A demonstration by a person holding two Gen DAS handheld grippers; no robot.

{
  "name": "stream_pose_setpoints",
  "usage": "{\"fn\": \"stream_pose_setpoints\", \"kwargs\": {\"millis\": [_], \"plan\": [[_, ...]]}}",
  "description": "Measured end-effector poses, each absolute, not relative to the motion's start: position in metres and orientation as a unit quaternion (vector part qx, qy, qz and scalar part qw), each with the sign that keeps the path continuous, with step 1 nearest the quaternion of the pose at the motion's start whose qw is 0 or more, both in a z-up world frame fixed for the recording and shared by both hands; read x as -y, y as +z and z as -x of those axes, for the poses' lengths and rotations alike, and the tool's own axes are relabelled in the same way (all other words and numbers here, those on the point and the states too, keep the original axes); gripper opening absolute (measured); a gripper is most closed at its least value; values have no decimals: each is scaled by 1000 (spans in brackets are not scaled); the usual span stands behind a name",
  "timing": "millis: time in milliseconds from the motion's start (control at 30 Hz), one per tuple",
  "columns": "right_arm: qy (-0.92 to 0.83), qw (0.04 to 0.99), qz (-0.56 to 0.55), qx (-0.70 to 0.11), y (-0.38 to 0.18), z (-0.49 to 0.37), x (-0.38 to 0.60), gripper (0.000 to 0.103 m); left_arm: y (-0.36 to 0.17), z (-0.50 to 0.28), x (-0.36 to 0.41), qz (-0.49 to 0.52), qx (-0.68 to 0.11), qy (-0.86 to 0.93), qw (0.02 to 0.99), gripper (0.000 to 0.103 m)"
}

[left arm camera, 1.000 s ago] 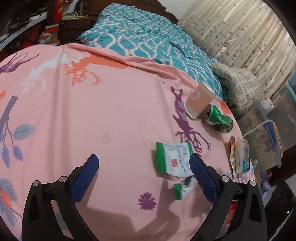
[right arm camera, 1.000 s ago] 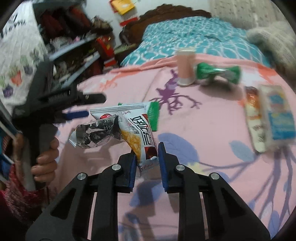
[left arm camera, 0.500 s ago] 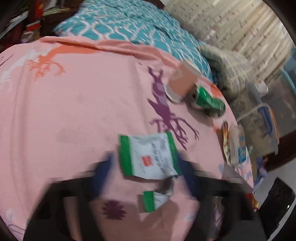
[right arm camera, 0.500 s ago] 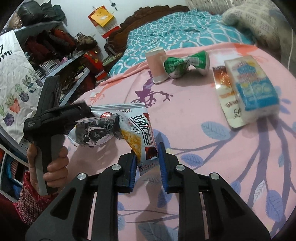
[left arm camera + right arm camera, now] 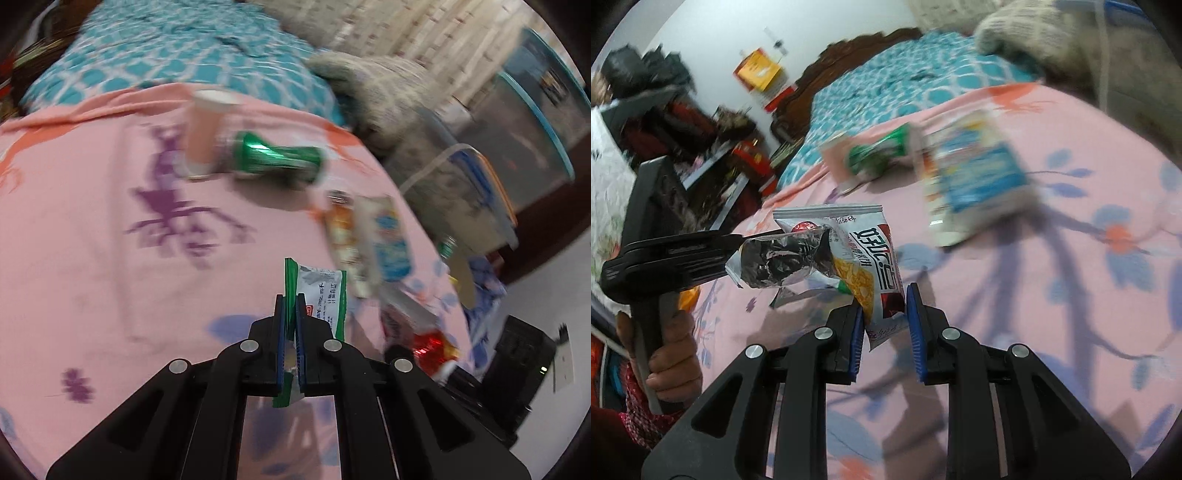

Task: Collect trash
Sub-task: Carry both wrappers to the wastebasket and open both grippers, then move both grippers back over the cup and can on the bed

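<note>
Trash is held in both grippers above the pink floral bedsheet (image 5: 92,229). A green-and-white wrapper (image 5: 321,291) is clamped edge-on between the closed blue pads of the left gripper (image 5: 290,306). A red-and-white snack bag (image 5: 875,269), crumpled silver at its top, is held at its lower corner in the right gripper (image 5: 884,308), whose jaws stand slightly apart around it. On the sheet beyond, a pink paper cup (image 5: 205,133), a crushed green can (image 5: 277,155) and a blue-and-white packet (image 5: 388,240) are seen, blurred.
</note>
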State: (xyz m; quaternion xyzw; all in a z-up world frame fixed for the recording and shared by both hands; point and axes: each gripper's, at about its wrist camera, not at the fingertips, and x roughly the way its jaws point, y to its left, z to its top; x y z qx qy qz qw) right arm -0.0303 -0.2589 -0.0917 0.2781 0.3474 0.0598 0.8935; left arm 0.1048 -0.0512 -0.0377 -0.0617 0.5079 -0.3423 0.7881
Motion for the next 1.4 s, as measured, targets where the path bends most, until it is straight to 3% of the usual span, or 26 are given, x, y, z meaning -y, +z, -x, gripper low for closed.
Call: {"fn": "stream_pose_setpoints", "kwargs": {"millis": [533, 867, 900, 933, 967, 1000, 1200, 1400], "plan": [[-162, 875, -403, -215, -97, 156, 479, 25, -9, -49, 322, -67, -495, -477, 723, 5], [-248, 845, -429, -201, -117, 173, 580, 30, -17, -30, 485, -111, -482, -507, 706, 6], [-250, 841, -435, -203, -121, 172, 586, 41, -21, -30, 497, -115, -482, -503, 709, 12], [-251, 838, -439, -206, -125, 170, 590, 66, -25, -30, 505, -118, -483, -499, 710, 30], [-254, 835, -444, -205, -128, 169, 594, 77, -31, -30, 513, -122, -487, -494, 710, 42], [-260, 834, -446, -196, -130, 171, 596, 83, -36, -30, 518, -127, -488, -486, 714, 63], [-274, 842, -431, -175, -129, 181, 591, 82, -49, -36, 508, -140, -487, -477, 718, 65], [-259, 848, -438, -151, -114, 188, 574, 82, -36, -54, 440, -102, -475, -467, 739, 65]]}}
